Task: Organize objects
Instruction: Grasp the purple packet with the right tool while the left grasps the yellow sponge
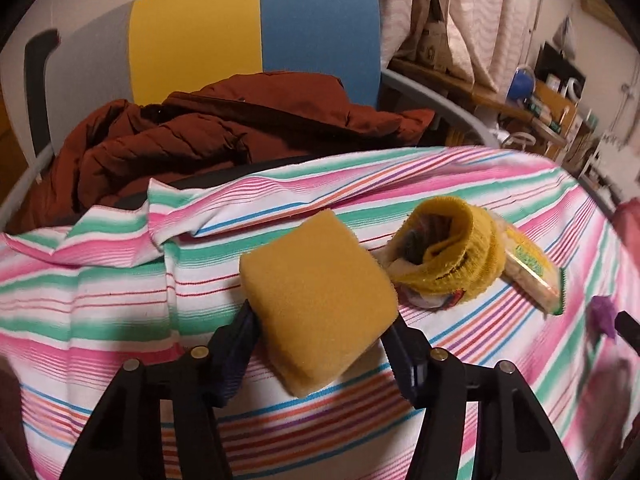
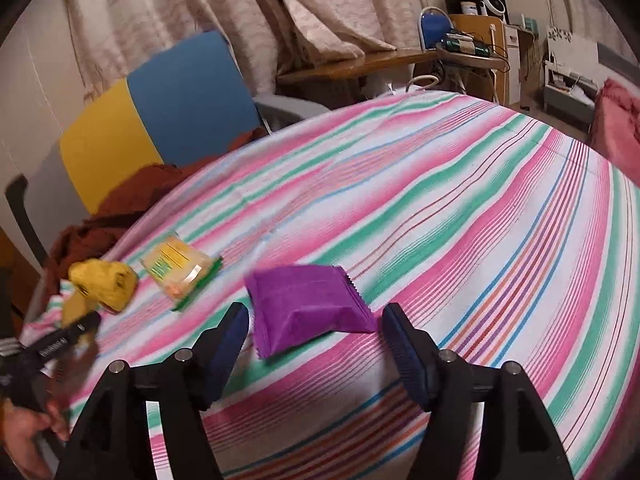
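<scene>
My left gripper (image 1: 320, 326) is shut on a yellow sponge (image 1: 316, 300) and holds it above the striped tablecloth (image 1: 120, 292). Just right of it lies a rolled yellow sock (image 1: 448, 252), and beyond that a clear snack packet with green print (image 1: 532, 276). In the right wrist view my right gripper (image 2: 314, 330) is open, its fingers on either side of a purple packet (image 2: 308, 306) that lies on the cloth. The sock (image 2: 104, 284) and the snack packet (image 2: 180, 270) lie to its left. The left gripper's body shows at the left edge (image 2: 60, 344).
A chair with a yellow and blue back (image 1: 256, 28) stands behind the table with a rust-red jacket (image 1: 208, 140) piled on it. The tablecloth is folded up at the far left edge (image 1: 160, 216). Curtains and cluttered wooden shelves (image 2: 460, 44) are at the back.
</scene>
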`<state>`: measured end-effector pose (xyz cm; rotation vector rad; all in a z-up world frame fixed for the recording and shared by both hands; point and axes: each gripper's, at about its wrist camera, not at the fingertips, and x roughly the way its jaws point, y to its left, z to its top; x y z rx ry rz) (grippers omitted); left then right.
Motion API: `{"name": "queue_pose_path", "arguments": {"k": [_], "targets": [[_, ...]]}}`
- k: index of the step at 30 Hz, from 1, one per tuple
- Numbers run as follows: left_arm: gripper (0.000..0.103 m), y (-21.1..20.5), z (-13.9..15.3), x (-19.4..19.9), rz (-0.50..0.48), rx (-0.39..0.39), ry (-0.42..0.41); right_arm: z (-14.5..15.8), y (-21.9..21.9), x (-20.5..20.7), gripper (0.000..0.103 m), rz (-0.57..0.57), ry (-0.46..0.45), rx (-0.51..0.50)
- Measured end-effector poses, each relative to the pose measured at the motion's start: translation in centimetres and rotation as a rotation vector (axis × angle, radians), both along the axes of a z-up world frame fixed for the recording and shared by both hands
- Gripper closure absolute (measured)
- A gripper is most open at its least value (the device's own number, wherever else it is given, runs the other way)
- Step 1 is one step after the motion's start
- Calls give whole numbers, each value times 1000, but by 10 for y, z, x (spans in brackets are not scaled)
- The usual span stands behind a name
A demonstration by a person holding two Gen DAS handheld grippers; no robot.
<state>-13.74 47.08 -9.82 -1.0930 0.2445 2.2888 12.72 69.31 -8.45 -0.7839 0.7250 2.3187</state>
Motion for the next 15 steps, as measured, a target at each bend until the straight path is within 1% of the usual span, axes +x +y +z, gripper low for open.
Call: {"name": "queue_pose_path", "arguments": {"k": [2, 5, 6, 7, 10, 11, 12, 14, 15], "targets": [[43, -4, 0, 1, -8, 35, -14, 3, -1, -4, 32, 12, -1, 20], [43, -13, 1, 2, -18, 80, -41, -2, 0, -27, 32, 31, -117, 49], [43, -15, 1, 3, -19, 86, -45, -7, 1, -31, 31, 32, -147, 40], [43, -16, 0, 3, -19, 88, -47, -11, 2, -34, 33, 32, -157, 24], [38, -18, 1, 6, -24, 89, -55, -13, 5, -32, 44, 3, -148, 17], [32, -18, 1, 6, -26, 87, -59, -13, 5, -31, 49, 0, -145, 19], [29, -17, 2, 7, -26, 81, -62, -13, 4, -29, 50, -5, -139, 20], [10, -16, 5, 9, 3, 52, -50, -14, 5, -27, 55, -14, -138, 21], [6, -16, 7, 8, 32, 49, -48, -14, 4, -26, 56, -20, -139, 26]]}}
